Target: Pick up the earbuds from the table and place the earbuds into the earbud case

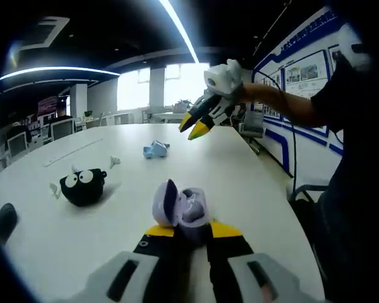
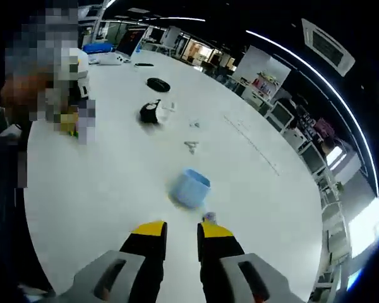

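Upright, open purple earbud case (image 1: 183,208) faces camera.

Laptop (image 2: 127,43), office chairs (image 1: 252,124)

A broad white table (image 1: 252,183) filled the near ground. Beyond it bright windows (image 1: 177,82) glowed at the far wall, with a white pillar (image 1: 156,88) between them. Long ceiling light strips (image 1: 180,28) ran overhead. Blue-and-white wall boards (image 1: 306,69) lined the right side, and desks with monitors (image 1: 47,129) stood far left.
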Tool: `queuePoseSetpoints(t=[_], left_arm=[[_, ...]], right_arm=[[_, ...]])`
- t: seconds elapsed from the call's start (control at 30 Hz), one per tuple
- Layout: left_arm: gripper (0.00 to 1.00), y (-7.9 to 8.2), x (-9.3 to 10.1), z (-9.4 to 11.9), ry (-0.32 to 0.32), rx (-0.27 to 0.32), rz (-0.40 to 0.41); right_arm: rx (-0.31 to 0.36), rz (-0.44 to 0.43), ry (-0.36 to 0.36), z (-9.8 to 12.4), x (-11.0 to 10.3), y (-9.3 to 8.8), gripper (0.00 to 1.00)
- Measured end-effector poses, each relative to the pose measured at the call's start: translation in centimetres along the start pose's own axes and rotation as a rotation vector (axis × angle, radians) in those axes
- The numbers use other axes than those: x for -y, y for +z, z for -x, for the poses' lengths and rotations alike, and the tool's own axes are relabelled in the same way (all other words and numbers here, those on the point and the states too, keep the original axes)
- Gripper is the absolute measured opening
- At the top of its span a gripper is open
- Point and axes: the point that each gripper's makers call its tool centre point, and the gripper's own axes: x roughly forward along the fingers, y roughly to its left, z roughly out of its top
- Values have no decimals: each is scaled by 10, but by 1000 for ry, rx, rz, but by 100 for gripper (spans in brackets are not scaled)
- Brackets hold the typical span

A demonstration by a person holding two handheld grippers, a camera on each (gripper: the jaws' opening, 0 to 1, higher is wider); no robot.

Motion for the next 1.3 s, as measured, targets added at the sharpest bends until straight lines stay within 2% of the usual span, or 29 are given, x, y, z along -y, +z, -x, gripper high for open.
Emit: queuePoseSetpoints(t=[0.23, 0.43, 0.6, 0.73, 0.83, 1.0, 1.3], left_arm=[[19, 0, 0, 0, 0, 0, 1], [19, 0, 0, 0, -2, 0, 1], [19, 0, 0, 0, -1, 1, 2], [19, 0, 0, 0, -1, 1, 3], [19, 0, 0, 0, -1, 2, 4], [19, -1, 0, 0, -1, 2, 3], [19, -1, 0, -1, -2, 3, 7]], right_arm=[[-68, 42, 44, -16, 23, 1, 20], [-224, 84, 185, -31, 26, -9, 20], [-323, 128, 245, -41, 29, -10, 19], [-349, 133, 276, -46, 28, -7, 19], [-398, 154, 299, -50, 28, -9, 18], [-443, 170, 306, -52, 32, -14, 16], [-461, 164, 329, -52, 30, -16, 14]])
